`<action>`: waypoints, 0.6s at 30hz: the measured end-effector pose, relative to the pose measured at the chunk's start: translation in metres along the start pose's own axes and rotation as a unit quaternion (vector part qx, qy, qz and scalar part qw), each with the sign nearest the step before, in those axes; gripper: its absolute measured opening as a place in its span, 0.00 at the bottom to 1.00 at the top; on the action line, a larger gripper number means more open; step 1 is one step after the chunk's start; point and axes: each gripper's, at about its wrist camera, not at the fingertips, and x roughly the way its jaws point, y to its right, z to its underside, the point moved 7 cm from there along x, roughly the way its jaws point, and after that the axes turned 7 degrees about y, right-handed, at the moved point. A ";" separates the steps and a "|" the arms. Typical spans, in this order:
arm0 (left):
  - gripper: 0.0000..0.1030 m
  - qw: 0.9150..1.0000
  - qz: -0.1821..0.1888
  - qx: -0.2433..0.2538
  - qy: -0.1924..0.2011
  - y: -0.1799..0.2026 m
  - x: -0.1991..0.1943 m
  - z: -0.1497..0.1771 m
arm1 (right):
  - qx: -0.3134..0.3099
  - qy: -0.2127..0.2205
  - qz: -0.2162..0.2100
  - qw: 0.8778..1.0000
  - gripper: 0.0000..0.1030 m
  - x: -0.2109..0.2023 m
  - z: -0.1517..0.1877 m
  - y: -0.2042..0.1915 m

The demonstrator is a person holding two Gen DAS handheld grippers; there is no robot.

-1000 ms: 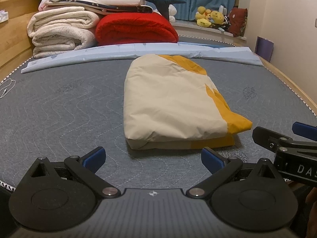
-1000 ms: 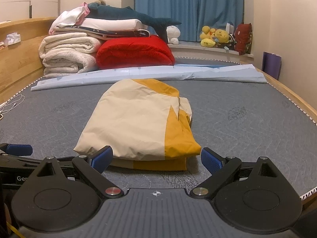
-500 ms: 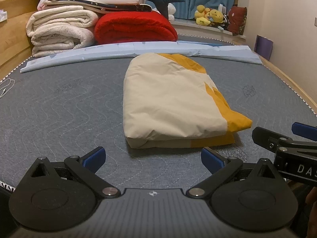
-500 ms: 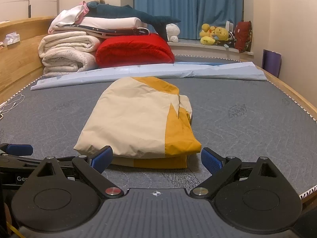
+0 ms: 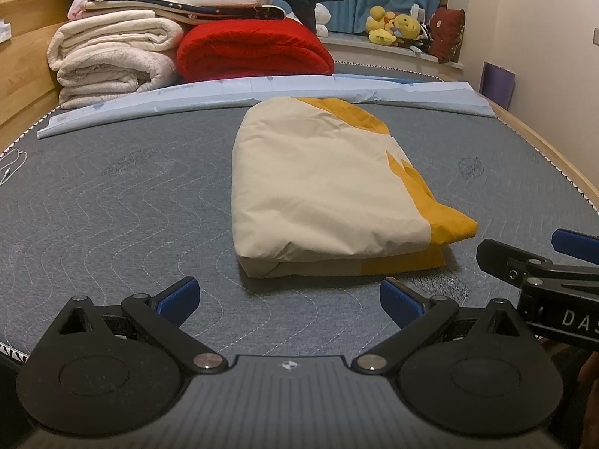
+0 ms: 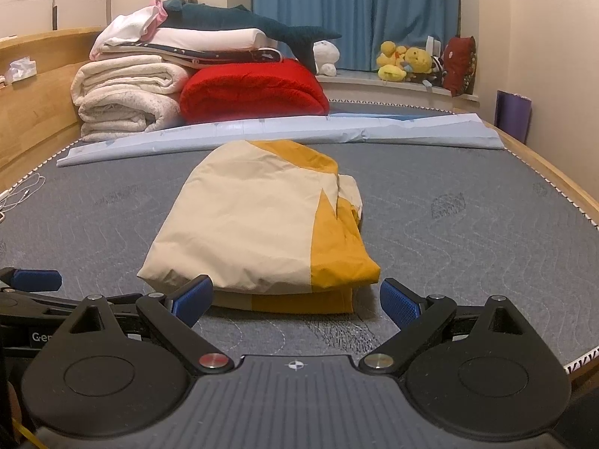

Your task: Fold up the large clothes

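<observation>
Grey quilted bed (image 5: 112, 194), blanket stack (image 6: 127, 89) far behind. Folded cream-yellow garment (image 5: 322, 191) lies flat just ahead of both claws. Left claw (image 5: 288, 295) and right claw (image 6: 295, 295) fingers apart, empty, side by side.

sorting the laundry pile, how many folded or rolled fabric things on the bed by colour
cream and yellow: 1, the folded garment
red: 1, the rolled blanket
off-white: 2, the rolled blankets
white: 1, the folded bedding
total: 5

smooth matt cloth garment (image 5: 322, 183)
</observation>
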 end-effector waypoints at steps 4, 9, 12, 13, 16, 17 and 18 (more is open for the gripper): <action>0.99 1.000 0.002 0.002 -0.002 -0.003 0.001 0.001 | 0.000 -0.002 0.000 1.000 0.93 0.001 0.001 0.001; 0.99 1.000 0.002 0.002 -0.002 -0.003 0.002 0.001 | 0.001 -0.003 0.001 1.000 0.93 0.001 0.001 0.000; 0.99 1.000 0.002 0.001 -0.002 -0.003 0.002 0.001 | 0.002 -0.004 0.001 1.000 0.93 0.001 0.001 0.000; 0.99 1.000 0.002 0.001 -0.002 -0.004 0.002 0.001 | 0.002 -0.004 0.000 1.000 0.93 0.001 0.001 0.001; 0.99 1.000 0.004 0.002 -0.002 -0.006 0.003 0.002 | 0.002 -0.004 0.001 1.000 0.93 0.001 0.001 0.000; 0.99 1.000 0.004 0.002 -0.002 -0.006 0.003 0.002 | 0.002 -0.004 0.000 1.000 0.93 0.001 0.001 0.001; 0.99 1.000 0.003 0.002 -0.002 -0.006 0.003 0.002 | 0.002 -0.004 0.000 1.000 0.93 0.001 0.002 0.001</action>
